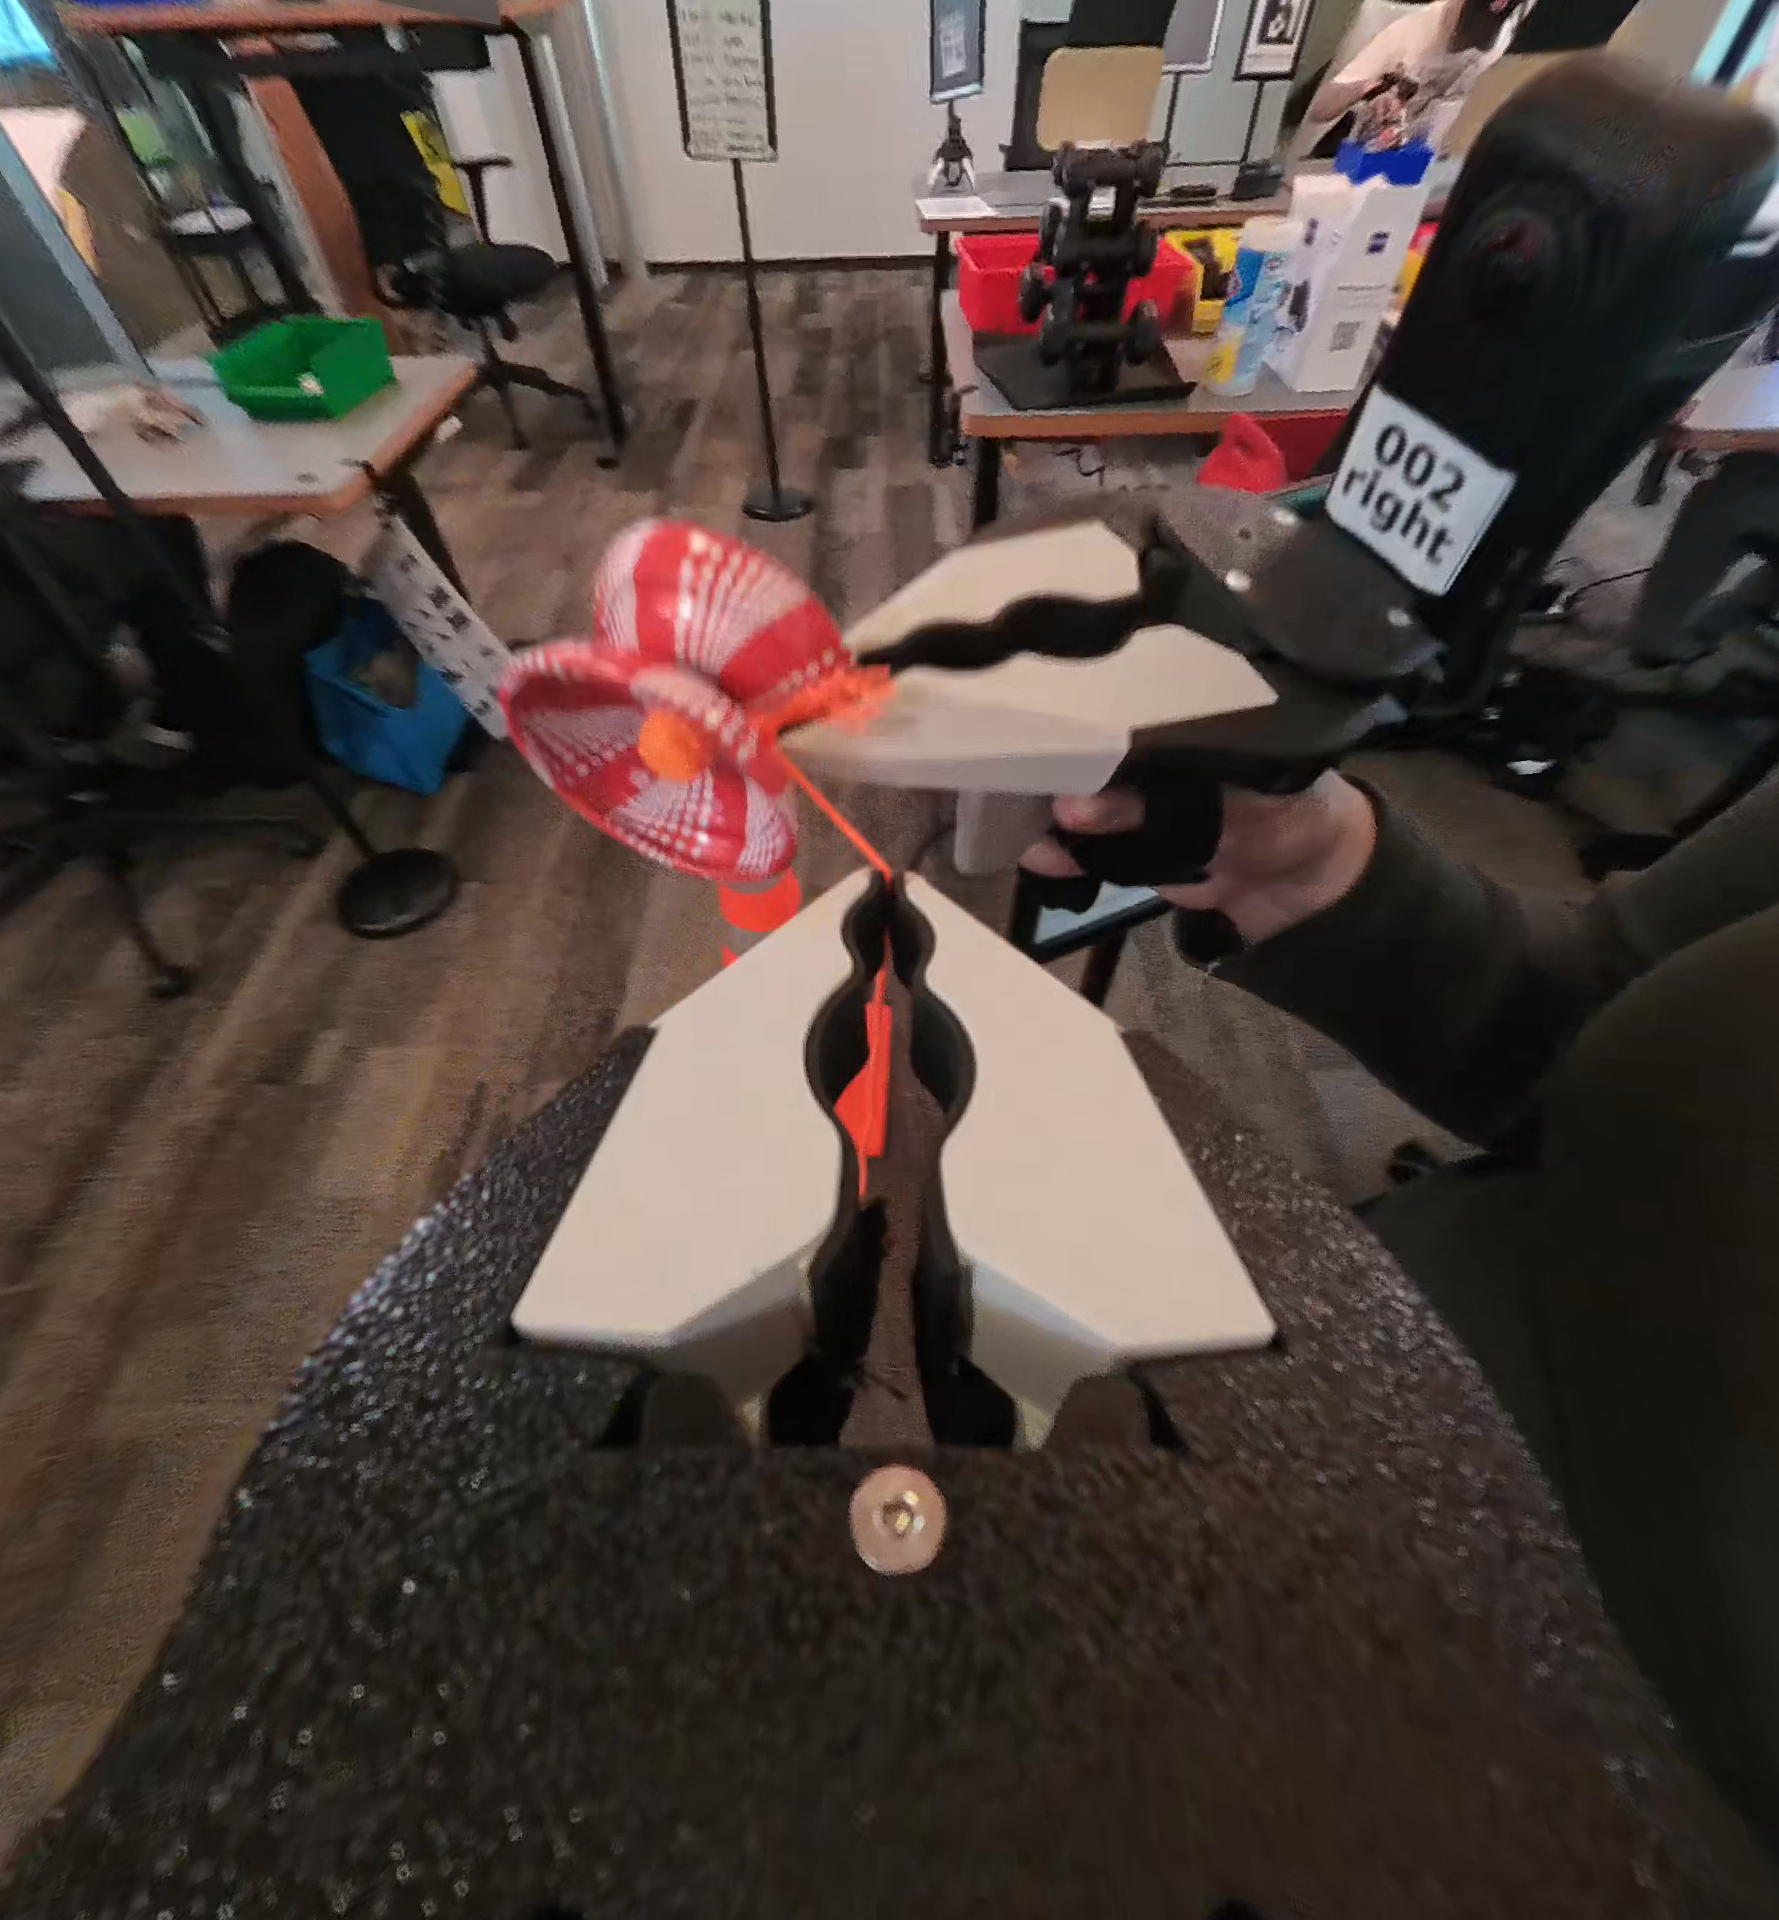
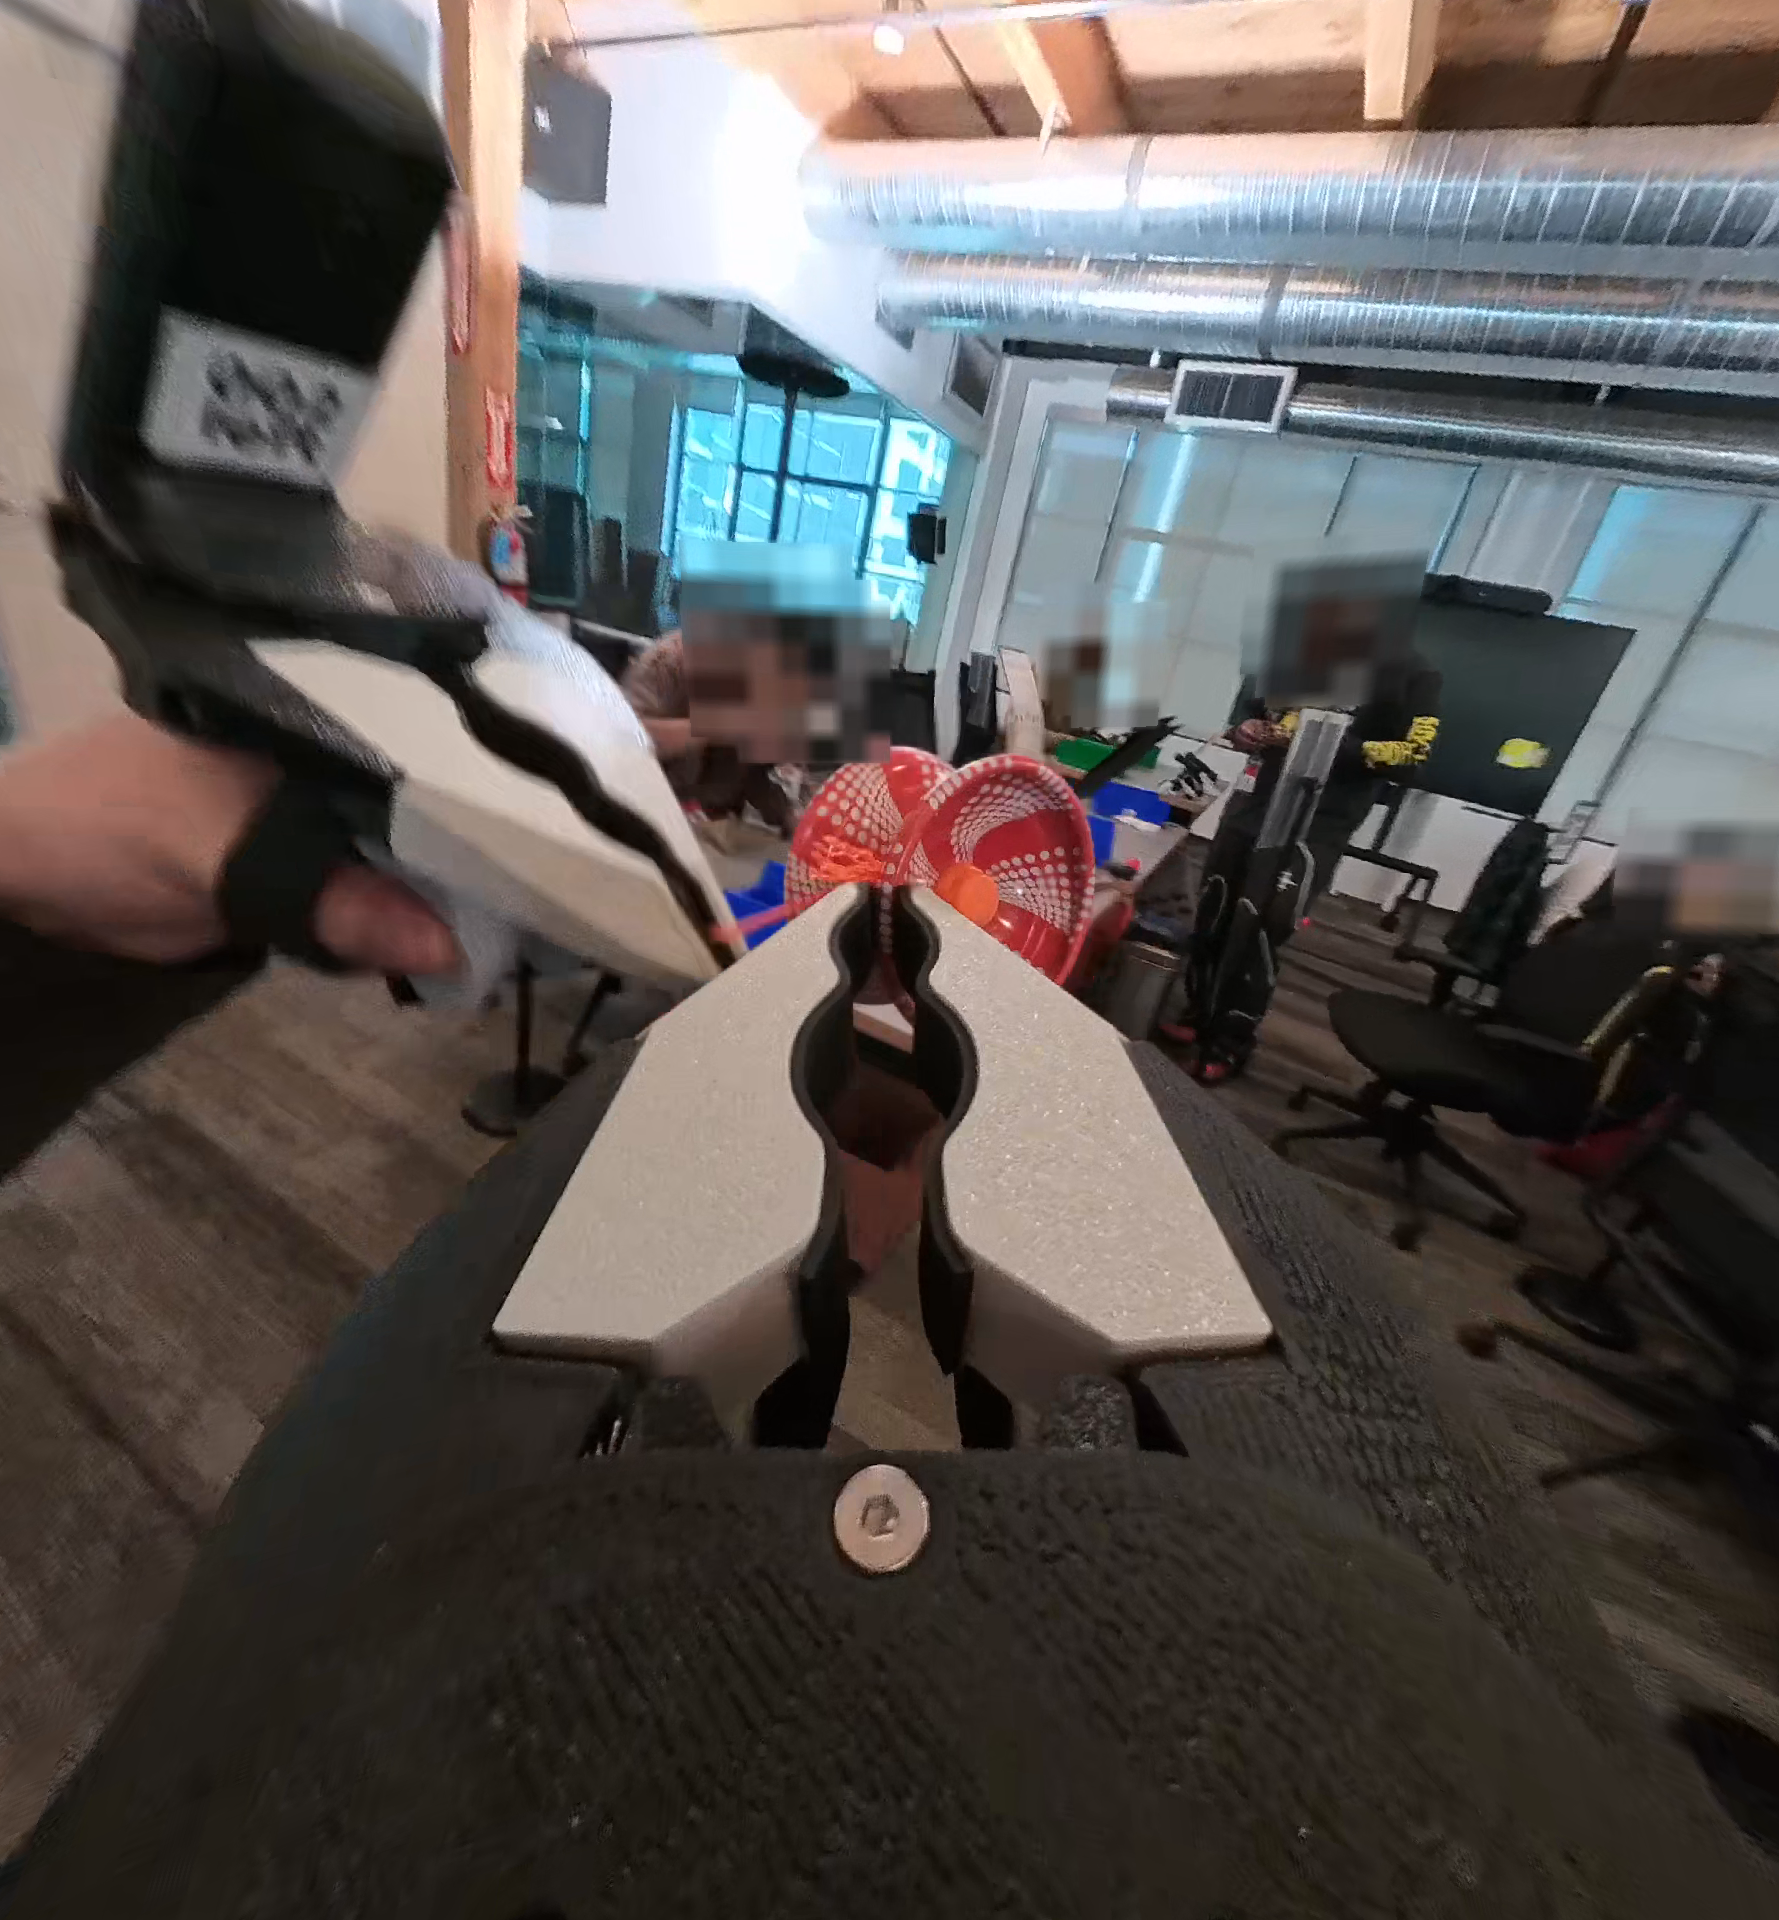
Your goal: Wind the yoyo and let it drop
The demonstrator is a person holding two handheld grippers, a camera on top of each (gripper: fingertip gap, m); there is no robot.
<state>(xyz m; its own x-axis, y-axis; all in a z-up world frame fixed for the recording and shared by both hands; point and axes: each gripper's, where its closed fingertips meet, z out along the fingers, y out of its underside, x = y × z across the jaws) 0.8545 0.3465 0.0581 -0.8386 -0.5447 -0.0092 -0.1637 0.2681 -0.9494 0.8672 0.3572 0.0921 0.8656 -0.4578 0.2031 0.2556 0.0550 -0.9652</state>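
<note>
Office tables, chairs and wood-look floor lie behind both tools, which are held in mid-air. Right gripper has its fingers pressed together on the axle of the red-and-white yoyo, whose two cups flare out beyond the tips. Left gripper is pinching the orange string, which runs taut up to the yoyo close by.

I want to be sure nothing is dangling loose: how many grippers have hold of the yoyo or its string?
2. The right gripper is clamped at the yoyo axle; the left gripper pinches the orange string just below.
</note>
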